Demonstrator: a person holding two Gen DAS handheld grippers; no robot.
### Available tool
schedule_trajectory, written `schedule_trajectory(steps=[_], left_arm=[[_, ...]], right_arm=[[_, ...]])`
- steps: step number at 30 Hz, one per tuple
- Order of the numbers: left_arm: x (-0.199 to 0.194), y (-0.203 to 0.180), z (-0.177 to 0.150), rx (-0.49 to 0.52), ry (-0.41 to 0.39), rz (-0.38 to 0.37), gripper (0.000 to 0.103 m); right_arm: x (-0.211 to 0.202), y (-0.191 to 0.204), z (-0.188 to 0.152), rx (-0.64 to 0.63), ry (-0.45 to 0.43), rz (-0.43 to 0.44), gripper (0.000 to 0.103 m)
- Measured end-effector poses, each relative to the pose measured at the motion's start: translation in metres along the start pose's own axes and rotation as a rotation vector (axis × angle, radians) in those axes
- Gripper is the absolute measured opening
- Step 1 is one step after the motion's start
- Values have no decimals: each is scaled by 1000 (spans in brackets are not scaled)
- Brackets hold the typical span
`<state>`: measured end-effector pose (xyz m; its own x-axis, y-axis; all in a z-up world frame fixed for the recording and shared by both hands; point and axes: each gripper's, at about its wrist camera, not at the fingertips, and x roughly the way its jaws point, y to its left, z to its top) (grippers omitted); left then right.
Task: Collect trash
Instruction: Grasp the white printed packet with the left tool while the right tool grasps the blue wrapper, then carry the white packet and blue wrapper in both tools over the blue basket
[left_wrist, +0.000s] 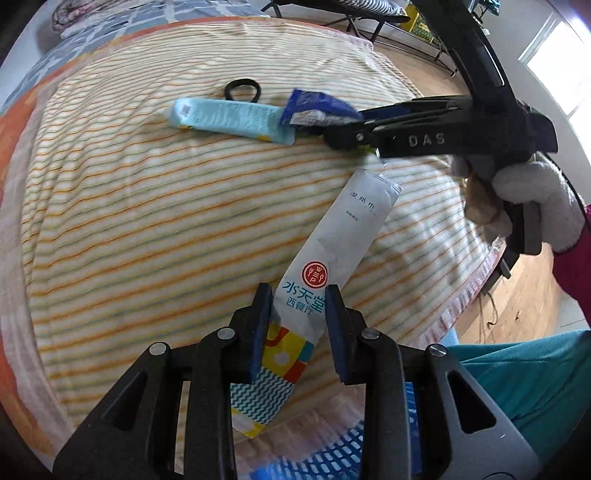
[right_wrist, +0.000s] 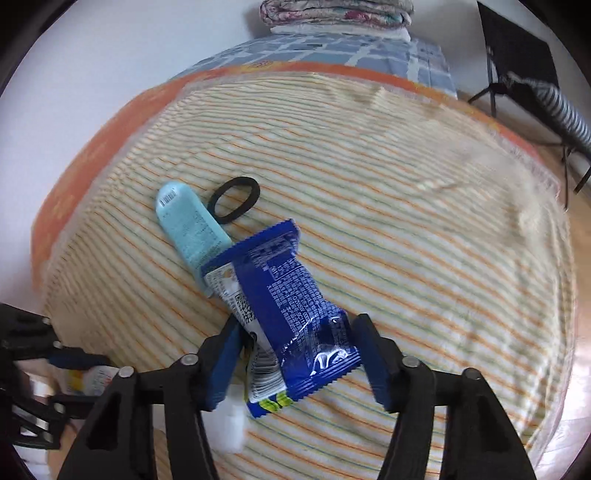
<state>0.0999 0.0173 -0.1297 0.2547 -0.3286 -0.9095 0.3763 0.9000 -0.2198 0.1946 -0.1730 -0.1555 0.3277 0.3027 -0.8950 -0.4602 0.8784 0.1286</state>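
My left gripper (left_wrist: 298, 295) is shut on a long white wet-wipe packet (left_wrist: 332, 266) with a red logo, held above the striped blanket (left_wrist: 147, 221). My right gripper (right_wrist: 299, 328) straddles a dark blue snack wrapper (right_wrist: 291, 295) lying on the blanket; its fingers stand apart on both sides of the wrapper, open. The wrapper also shows in the left wrist view (left_wrist: 317, 107), with the right gripper (left_wrist: 343, 129) at it. A light blue tube (right_wrist: 188, 225) lies under the wrapper's far end, also in the left wrist view (left_wrist: 229, 118). A black hair tie (right_wrist: 232, 205) lies beside the tube.
A blue mesh basket (left_wrist: 332, 454) sits below the left gripper at the bed's edge. Folded quilts (right_wrist: 332, 14) lie at the far end of the bed. A black chair (right_wrist: 517, 62) stands on the wooden floor to the right.
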Motion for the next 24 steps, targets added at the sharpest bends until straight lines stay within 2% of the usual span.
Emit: schedule_trajectory(steps=[1, 2, 4, 5, 6, 9, 10, 13, 15, 19, 24], left_arm=[[-1, -1, -1, 11, -1, 12, 29], [-1, -4, -1, 23, -2, 24, 30], [-1, -10, 0, 56, -2, 51, 43], [0, -13, 1, 73, -1, 64, 58], [3, -17, 3, 94, -3, 82, 64], [14, -25, 8, 138, 12, 109, 64], [18, -26, 9, 139, 14, 121, 62], [20, -28, 11, 129, -5, 162, 46], [18, -25, 12, 99, -13, 154, 32], [7, -13, 6, 4, -40, 124, 22], [-10, -11, -7, -46, -80, 112, 14]], right_arm=[[-2, -2, -1, 12, -2, -1, 55], [-5, -7, -2, 40, -6, 0, 55], [-11, -15, -6, 82, -14, 12, 54], [-16, -19, -9, 105, -23, 13, 54], [-23, -24, -13, 126, -34, 14, 54], [-38, -29, -18, 150, -56, 3, 54], [-43, -31, -20, 159, -63, 2, 54], [-58, -34, -30, 180, -77, 0, 54], [-67, -34, -37, 188, -78, -4, 54], [-78, -29, -47, 207, -78, 6, 54], [-99, -11, -66, 188, -86, 27, 54]])
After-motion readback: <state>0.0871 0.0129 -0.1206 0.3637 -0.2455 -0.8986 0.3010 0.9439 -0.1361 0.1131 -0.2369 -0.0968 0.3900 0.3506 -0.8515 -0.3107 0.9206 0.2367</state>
